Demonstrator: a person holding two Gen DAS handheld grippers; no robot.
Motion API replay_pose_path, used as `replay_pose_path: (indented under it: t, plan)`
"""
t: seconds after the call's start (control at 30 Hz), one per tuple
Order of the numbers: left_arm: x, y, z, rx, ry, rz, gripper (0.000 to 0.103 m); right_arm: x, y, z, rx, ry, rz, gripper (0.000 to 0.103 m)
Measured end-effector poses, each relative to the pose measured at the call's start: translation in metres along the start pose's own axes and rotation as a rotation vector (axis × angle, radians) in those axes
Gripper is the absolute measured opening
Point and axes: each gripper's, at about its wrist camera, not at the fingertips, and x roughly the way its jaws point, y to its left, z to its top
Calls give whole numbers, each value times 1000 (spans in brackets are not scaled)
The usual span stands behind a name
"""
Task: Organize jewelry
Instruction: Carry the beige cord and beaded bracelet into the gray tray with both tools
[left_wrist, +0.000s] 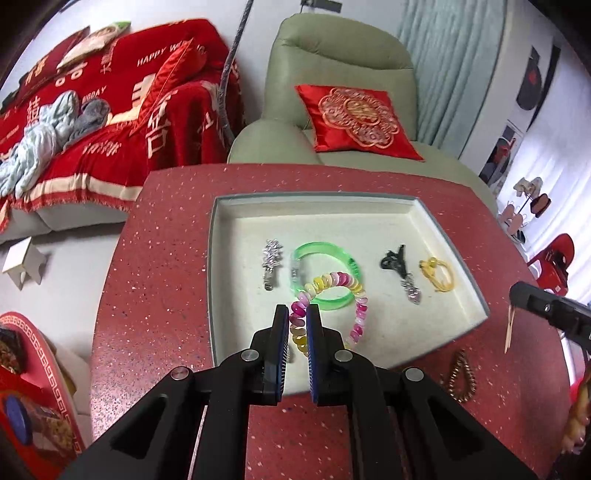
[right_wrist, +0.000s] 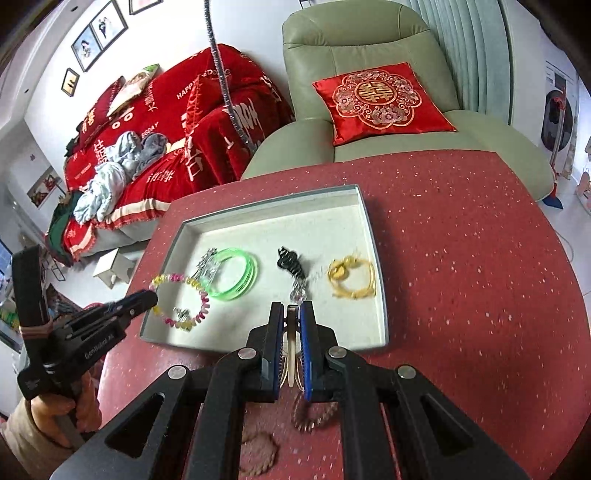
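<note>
**Two grippers over the jewelry tray, each holding a piece**

The left gripper (left_wrist: 297, 312) has its fingers drawn narrow on a pastel bead bracelet (left_wrist: 356, 295), pinching its strand at the loop's 8 o'clock side; the loop hangs over the near part of the white tray (left_wrist: 452, 236) and overlaps the green bangle (left_wrist: 321, 273).

The right gripper (right_wrist: 291, 310) holds a slim cream-coloured comb-like piece (right_wrist: 293, 354) between nearly closed fingers, at the tray's 6 o'clock edge.

In the tray, seen from the left wrist: a silver hair clip (left_wrist: 271, 258) at 9 o'clock of the bangle, a black claw clip (left_wrist: 393, 260) with a sparkly charm at its 3 o'clock, and a yellow cord bracelet (left_wrist: 439, 275) further right.

A brown bead bracelet (left_wrist: 461, 376) lies on the red speckled table (left_wrist: 166, 277), off the tray's 5 o'clock corner.
</note>
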Motion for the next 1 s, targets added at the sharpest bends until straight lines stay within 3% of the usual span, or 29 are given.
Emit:
replay_pose_path:
  t: [0.57, 1.0]
  plan:
    - [57, 1, 10, 45, 129, 50, 27, 76, -17, 29, 33, 77, -51, 9]
    - [68, -8, 3, 88, 110, 126, 28, 107, -23, 12, 22, 119, -95, 9]
